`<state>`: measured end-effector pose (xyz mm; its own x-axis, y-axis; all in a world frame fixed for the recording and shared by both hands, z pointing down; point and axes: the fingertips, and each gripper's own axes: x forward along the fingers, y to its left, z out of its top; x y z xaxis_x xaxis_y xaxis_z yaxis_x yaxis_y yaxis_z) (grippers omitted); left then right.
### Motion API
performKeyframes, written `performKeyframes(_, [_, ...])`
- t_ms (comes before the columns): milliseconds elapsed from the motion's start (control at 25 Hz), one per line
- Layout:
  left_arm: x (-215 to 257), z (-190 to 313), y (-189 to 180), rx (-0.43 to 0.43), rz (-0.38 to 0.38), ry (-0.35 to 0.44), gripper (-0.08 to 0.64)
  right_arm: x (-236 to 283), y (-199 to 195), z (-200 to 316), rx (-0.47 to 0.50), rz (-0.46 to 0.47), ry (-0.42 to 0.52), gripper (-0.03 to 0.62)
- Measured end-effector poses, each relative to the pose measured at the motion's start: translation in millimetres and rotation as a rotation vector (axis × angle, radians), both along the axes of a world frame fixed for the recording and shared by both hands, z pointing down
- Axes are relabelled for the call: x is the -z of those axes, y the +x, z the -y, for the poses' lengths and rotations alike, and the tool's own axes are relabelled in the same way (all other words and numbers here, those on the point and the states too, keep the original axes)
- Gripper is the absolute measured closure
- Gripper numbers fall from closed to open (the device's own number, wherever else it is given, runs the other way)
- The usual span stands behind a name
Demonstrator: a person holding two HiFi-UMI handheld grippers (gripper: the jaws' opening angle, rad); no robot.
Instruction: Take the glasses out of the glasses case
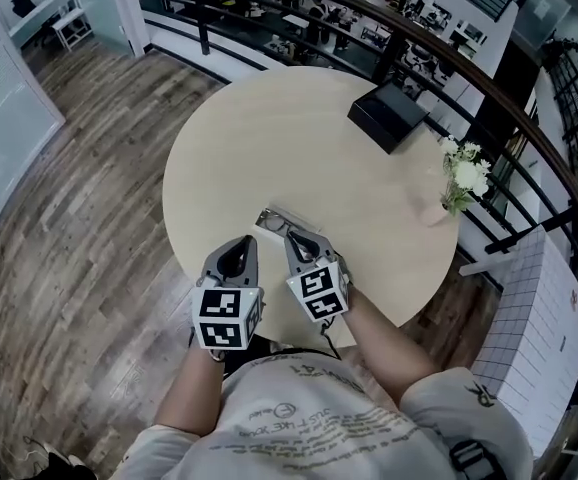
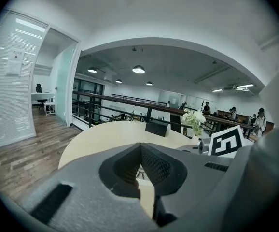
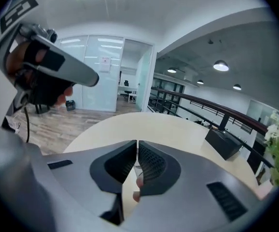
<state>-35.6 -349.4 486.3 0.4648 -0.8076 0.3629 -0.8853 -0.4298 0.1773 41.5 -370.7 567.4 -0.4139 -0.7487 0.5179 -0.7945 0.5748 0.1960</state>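
Nearest me, my left tongs (image 2: 140, 154) are pinched together, empty. My right tongs (image 3: 135, 151) are closed on the thin clear-framed glasses (image 1: 274, 220), low over the round beige worktop (image 1: 269, 148). Far right sit a black rectangular case (image 1: 387, 116) and white flowers (image 1: 466, 173).

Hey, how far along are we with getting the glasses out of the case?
Done, it seems: the glasses lie on the table, well apart from the black case, which looks closed. In hand: the right gripper sits at the glasses, jaws together; whether it pinches them I can't tell. The left gripper is shut and empty. Left: at most, letting go.
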Motion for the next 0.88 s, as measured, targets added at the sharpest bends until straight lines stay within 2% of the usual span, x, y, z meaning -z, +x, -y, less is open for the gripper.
performKeyframes(80, [-2,5,-4,0.002,-0.007,-0.004,0.551,-15,1,10,0.006,-0.04,-0.031,0.572])
performKeyframes(160, [-5,8,-7,0.006,-0.011,-0.011,0.551,-32,2,17,0.01,-0.075,-0.074,0.509])
performKeyframes(360, [-15,14,-18,0.017,-0.015,-0.035,0.551,-71,7,34,0.01,-0.226,-0.132,0.509])
performKeyframes(560, [-21,16,-30,0.034,-0.01,-0.052,0.551,-94,12,50,-0.01,-0.411,-0.11,0.509])
performKeyframes(880, [-23,22,-46,0.046,0.005,-0.046,0.551,-127,15,62,0.012,-0.56,-0.149,0.512])
